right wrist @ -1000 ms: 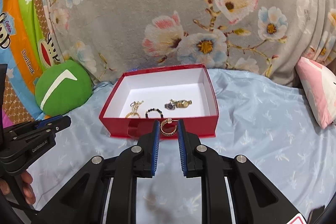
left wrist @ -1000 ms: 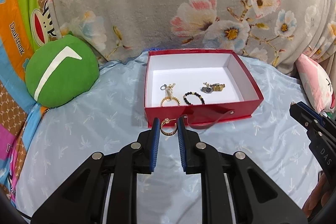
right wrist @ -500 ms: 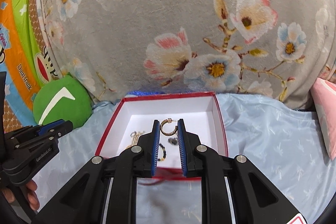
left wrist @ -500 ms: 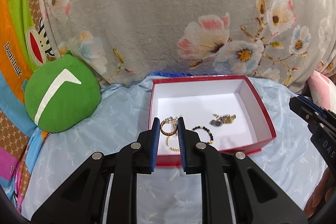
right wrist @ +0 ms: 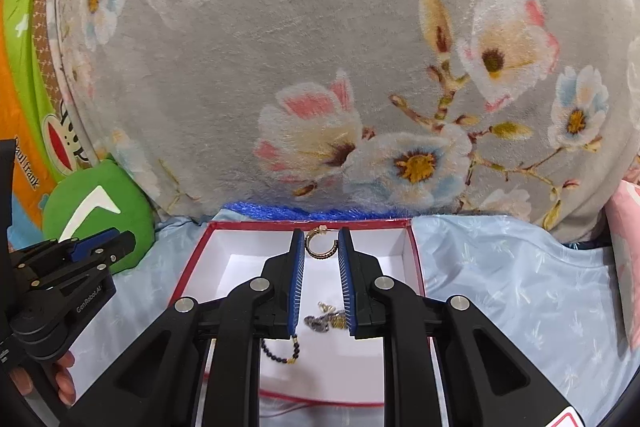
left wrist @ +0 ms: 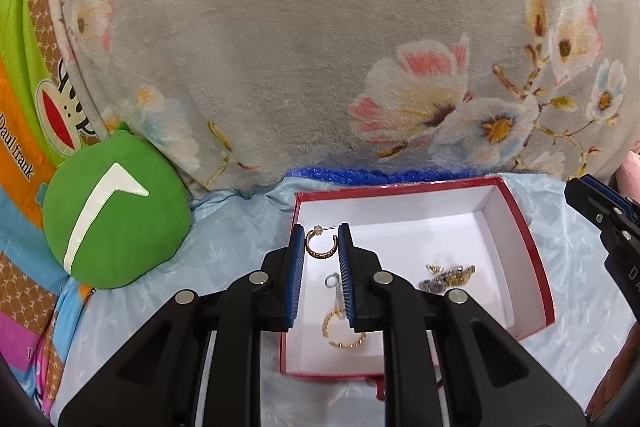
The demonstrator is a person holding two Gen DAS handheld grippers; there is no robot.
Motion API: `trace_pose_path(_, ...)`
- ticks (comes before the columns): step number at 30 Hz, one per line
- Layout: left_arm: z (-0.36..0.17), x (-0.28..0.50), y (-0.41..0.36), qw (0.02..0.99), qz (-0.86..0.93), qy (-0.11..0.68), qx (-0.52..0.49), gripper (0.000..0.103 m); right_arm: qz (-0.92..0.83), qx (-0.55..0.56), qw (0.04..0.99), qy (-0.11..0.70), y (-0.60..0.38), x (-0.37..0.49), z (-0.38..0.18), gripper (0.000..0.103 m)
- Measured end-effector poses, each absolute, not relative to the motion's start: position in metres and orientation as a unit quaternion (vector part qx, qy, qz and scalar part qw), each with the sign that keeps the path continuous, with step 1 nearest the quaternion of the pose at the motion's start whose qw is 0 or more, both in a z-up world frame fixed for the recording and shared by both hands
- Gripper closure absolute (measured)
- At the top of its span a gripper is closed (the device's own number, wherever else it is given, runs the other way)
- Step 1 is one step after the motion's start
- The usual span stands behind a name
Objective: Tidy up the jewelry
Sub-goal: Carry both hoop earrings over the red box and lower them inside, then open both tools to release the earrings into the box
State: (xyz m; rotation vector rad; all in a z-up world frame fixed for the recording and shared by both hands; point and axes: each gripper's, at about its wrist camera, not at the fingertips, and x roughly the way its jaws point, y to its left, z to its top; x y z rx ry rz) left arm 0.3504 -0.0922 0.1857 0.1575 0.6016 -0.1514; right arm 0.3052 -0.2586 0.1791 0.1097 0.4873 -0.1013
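Over the red box [left wrist: 532,251] on the bed, the left tongs [left wrist: 322,247] are pinching a gold hoop earring [left wrist: 320,245]. Farther right, the right tongs [right wrist: 321,245] are pinching another gold hoop earring [right wrist: 319,246] above the bracelets lying inside.
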Motion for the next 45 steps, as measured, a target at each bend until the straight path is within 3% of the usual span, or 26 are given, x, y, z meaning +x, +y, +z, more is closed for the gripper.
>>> trace_pose_path(18,0.136,0.446,-0.125,0.938,-0.052,0.335,0.071,0.086,-0.053,0.086,0.947,0.305,-0.29,0.401,0.112,0.087)
trace_pose_path(29,0.075,0.487,-0.146,0.929,-0.042,0.359,0.08,0.086,-0.059,0.108,0.926,0.357,-0.302,0.444,0.054,0.087)
trace_pose_path(39,0.047,0.504,-0.148,0.899,-0.077,0.429,0.041,0.086,-0.048,0.134,0.922,0.36,-0.306,0.444,0.051,0.087)
trace_pose_path(45,0.048,0.502,-0.153,0.898,-0.074,0.43,0.057,0.085,-0.05,0.136,0.919,0.366,-0.307,0.446,0.05,0.086)
